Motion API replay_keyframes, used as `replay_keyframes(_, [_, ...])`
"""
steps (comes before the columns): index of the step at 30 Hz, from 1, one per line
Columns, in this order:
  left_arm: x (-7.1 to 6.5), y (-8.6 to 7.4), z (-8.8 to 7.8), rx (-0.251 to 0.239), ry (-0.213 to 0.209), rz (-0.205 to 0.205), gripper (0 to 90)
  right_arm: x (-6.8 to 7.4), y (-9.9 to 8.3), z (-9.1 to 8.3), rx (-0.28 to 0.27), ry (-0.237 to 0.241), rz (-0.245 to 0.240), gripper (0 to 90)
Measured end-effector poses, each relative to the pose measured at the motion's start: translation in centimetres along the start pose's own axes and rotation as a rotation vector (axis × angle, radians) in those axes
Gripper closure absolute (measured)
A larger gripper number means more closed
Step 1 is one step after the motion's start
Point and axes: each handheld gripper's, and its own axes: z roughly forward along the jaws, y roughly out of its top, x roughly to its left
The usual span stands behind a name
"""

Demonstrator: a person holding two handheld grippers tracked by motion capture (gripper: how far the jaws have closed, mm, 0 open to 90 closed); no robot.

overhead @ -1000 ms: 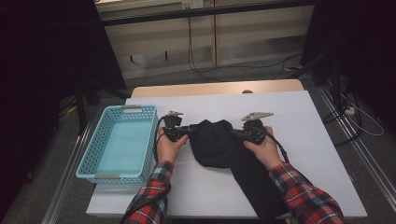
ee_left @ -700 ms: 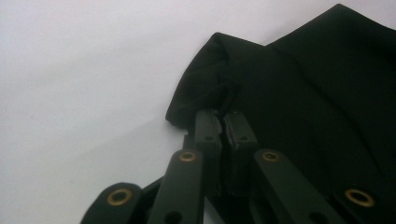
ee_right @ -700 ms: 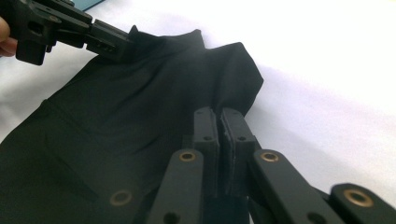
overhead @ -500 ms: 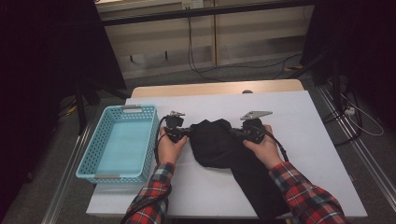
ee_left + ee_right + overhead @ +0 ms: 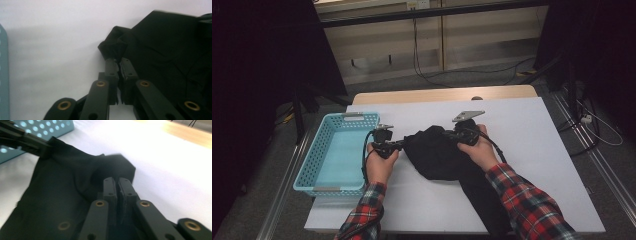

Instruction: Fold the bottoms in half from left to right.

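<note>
Lying mid-table on the white table (image 5: 532, 150): black cloth (image 5: 439, 157) — no label or writing legible. Left gripper (image 5: 117, 61) pinches its left edge, right gripper (image 5: 117, 180) its right edge — both jaw pairs nearly together on fabric. Turquoise basket (image 5: 319, 155) stands just left.

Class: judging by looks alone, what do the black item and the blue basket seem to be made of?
Black garment: apparently soft matte woven fabric; it folds, creases and bunches where each tool pinches it. Blue basket: probably moulded plastic, smooth, with rigid walls pierced by regular holes.
</note>
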Motion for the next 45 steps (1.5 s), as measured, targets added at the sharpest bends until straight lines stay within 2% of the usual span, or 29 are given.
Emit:
replay_keyframes(2, [-0.2,0.2,0.2,-0.028,0.041,0.033,61.4,-0.2,-0.4,1.0,0.054,-0.029,-0.005,76.7])
replay_keyframes(3, [-0.4,0.4,0.3,-0.034,0.04,0.048,53.1,-0.2,-0.6,1.2,0.067,-0.046,-0.023,76.7])
replay_keyframes(5, [-0.6,0.6,0.7,-0.043,0.022,0.057,51.5,-0.4,-0.7,1.0,0.058,-0.069,-0.019,70.6])
replay_keyframes(6, [-0.8,0.8,0.9,-0.051,0.016,0.086,47.7,-0.6,-0.8,0.7,0.052,-0.07,-0.001,64.8])
replay_keyframes(7, [-0.9,1.0,1.3,-0.053,0.02,0.115,45.4,-0.7,-0.8,0.4,0.053,-0.071,0.002,64.2])
replay_keyframes(9, [-1.0,1.4,2.1,-0.056,0.026,0.15,46.6,-0.8,-0.8,-0.5,0.05,-0.08,-0.004,58.1])
replay_keyframes(10, [-1.1,1.6,2.5,-0.064,0.011,0.172,46.7,-0.9,-0.8,-1.0,0.05,-0.078,0.0,56.9])
replay_keyframes(11, [-1.2,1.8,3.0,-0.061,-0.006,0.183,48.0,-0.9,-0.9,-1.6,0.04,-0.076,-0.001,54.6])
replay_keyframes(12, [-1.3,2.0,3.5,-0.067,-0.02,0.173,48.6,-0.9,-0.9,-2.2,0.029,-0.077,0.0,51.5])
replay_keyframes(13, [-1.4,2.2,3.9,-0.068,-0.019,0.2,48.8,-0.9,-1.0,-2.9,0.022,-0.079,-0.003,47.4])
replay_keyframes(14, [-1.6,2.3,4.3,-0.079,-0.016,0.204,48.9,-0.8,-1.2,-3.5,0.02,-0.075,-0.003,44.6])
replay_keyframes(15, [-1.6,2.5,4.7,-0.062,-0.034,0.211,49.9,-0.8,-1.5,-4.1,0.017,-0.069,-0.005,43.7])
replay_keyframes(16, [-1.7,2.6,5.0,-0.06,-0.037,0.2,52.8,-0.8,-1.8,-4.7,0.008,-0.07,-0.008,43.5])
replay_keyframes(17, [-1.7,2.7,5.3,-0.044,-0.023,0.23,53.1,-0.8,-2.2,-5.2,0.005,-0.07,-0.007,43.0])
replay_keyframes(19, [-1.7,2.8,5.8,-0.02,-0.033,0.228,55.8,-1.0,-3.1,-6.1,0.005,-0.073,0.005,40.6])
replay_keyframes(20, [-1.8,2.7,6.0,-0.015,-0.048,0.22,58.4,-1.1,-3.6,-6.6,0.004,-0.076,0.015,40.6])
replay_keyframes(21, [-2.0,2.7,6.1,-0.001,-0.067,0.212,65.9,-1.3,-4.1,-6.9,0.002,-0.079,0.022,40.6])
replay_keyframes(24, [-2.4,2.5,6.4,0.082,-0.101,0.227,82.8,-1.5,-5.4,-8.0,-0.008,-0.107,0.035,38.6])
replay_keyframes(25, [-2.5,2.3,6.4,0.087,-0.103,0.226,89.4,-1.6,-5.8,-8.3,-0.007,-0.112,0.037,38.2])
replay_keyframes(28, [-2.5,2.4,6.1,0.098,-0.089,0.2,90.0,-1.6,-6.3,-9.0,0.005,-0.123,0.036,36.8])
replay_keyframes(31, [-2.1,2.8,4.9,0.062,-0.071,0.169,90.0,-1.4,-6.9,-9.6,0.0,-0.124,0.025,35.7])
replay_keyframes(35, [-1.0,3.5,2.9,0.046,-0.015,0.152,90.0,-1.3,-7.4,-10.2,0.009,-0.131,0.029,33.4])
replay_keyframes(36, [-0.9,3.5,2.6,0.038,-0.017,0.144,90.0,-1.3,-7.5,-10.4,0.004,-0.129,0.033,33.2])
replay_keyframes(38, [-0.8,3.4,2.6,0.029,-0.055,0.164,90.0,-1.3,-7.5,-10.7,-0.007,-0.129,0.042,32.5])
replay_keyframes(39, [-1.0,3.3,2.9,0.007,-0.057,0.168,86.7,-1.2,-7.5,-10.8,-0.009,-0.131,0.04,32.3])
replay_keyframes(40, [-1.2,3.2,3.3,-0.012,-0.039,0.193,68.9,-1.2,-7.5,-10.9,-0.011,-0.134,0.04,32.0])
replay_keyframes(41, [-1.4,3.0,3.7,-0.027,-0.009,0.22,57.6,-1.1,-7.5,-11.0,-0.013,-0.134,0.042,31.8])
replay_keyframes(43, [-1.6,2.8,4.6,-0.025,-0.028,0.245,51.1,-1.0,-7.5,-11.2,-0.018,-0.131,0.041,31.1])
replay_keyframes(45, [-2.0,2.6,5.4,-0.012,-0.009,0.298,49.1,-0.9,-7.6,-11.4,-0.019,-0.128,0.04,30.8])
